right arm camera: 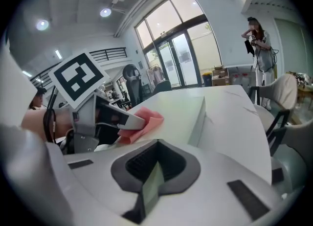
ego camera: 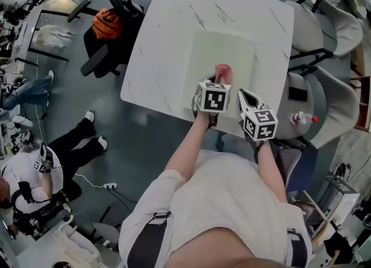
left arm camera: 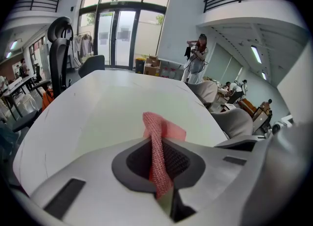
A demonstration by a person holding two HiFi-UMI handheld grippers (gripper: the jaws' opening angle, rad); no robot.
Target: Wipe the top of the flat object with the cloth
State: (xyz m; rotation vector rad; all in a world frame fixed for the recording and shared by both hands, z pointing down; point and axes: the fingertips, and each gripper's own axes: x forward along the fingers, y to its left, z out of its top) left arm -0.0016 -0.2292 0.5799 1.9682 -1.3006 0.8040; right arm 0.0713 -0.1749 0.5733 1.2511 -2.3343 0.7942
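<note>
My left hand-held gripper (ego camera: 218,81) is clamped on the pink cloth (ego camera: 224,73). The jaws pinch it into a narrow ridge, and its free end sticks out forward past the tips. The pale green slab (ego camera: 223,49) lies on the white tabletop (ego camera: 168,29) straight ahead of that gripper and reaches away from me. The cloth's free end sits at the slab's near edge, roughly mid-width. From the right gripper view it seems to rest on the top surface, not hang above it.

Nearly all of the top to be wiped therefore lies forward of the cloth, with some to either side of it and almost none behind. The slab looks close to square, perhaps a little longer in the direction away from me, so I judge that strokes should run outward from the near edge and then step sideways.

My right hand-held gripper (ego camera: 243,94) has its jaws together with nothing between them. It is just beside the left one, close to the slab's near right corner, and I cannot tell whether it touches the slab. The left arm holds the cloth and is the one placed to wipe. The right sits where it could steady the slab if the slab slides on the smooth tabletop.
</note>
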